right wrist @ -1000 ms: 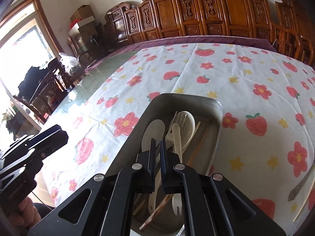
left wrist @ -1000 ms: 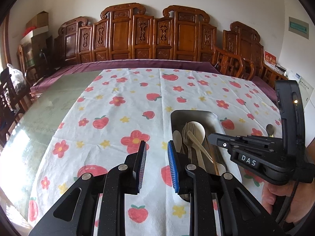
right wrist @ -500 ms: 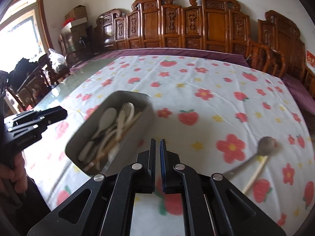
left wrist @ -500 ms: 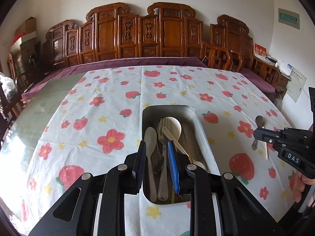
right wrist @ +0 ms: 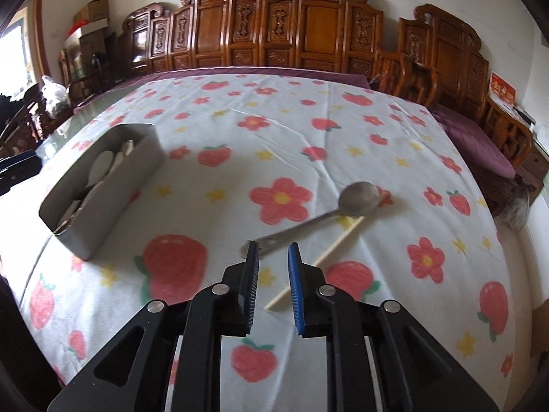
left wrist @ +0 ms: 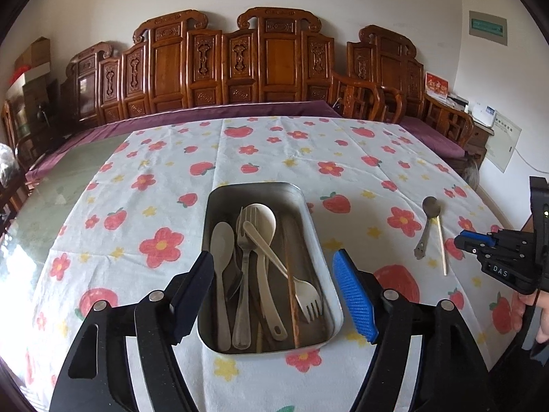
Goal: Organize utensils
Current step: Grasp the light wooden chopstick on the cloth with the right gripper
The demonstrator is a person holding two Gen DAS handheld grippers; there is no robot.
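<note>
With the empty right gripper [right wrist: 271, 267] opening over the metal spoon [right wrist: 329, 211] handle and the empty left gripper [left wrist: 274, 292] spreading around the tray [left wrist: 310, 219], the chopstick [right wrist: 319, 257] touching the spoon at its 5 o'clock could be dragged along.

Left claw [left wrist: 271, 281] and right claw [right wrist: 272, 267] are both opening, empty.

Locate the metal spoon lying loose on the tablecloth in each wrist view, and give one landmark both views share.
Left wrist: metal spoon at right, on the cloth beside a chopstick.
Right wrist: spoon right of centre, handle toward the gripper.
Shared landmark: the metal tray holding utensils.
</note>
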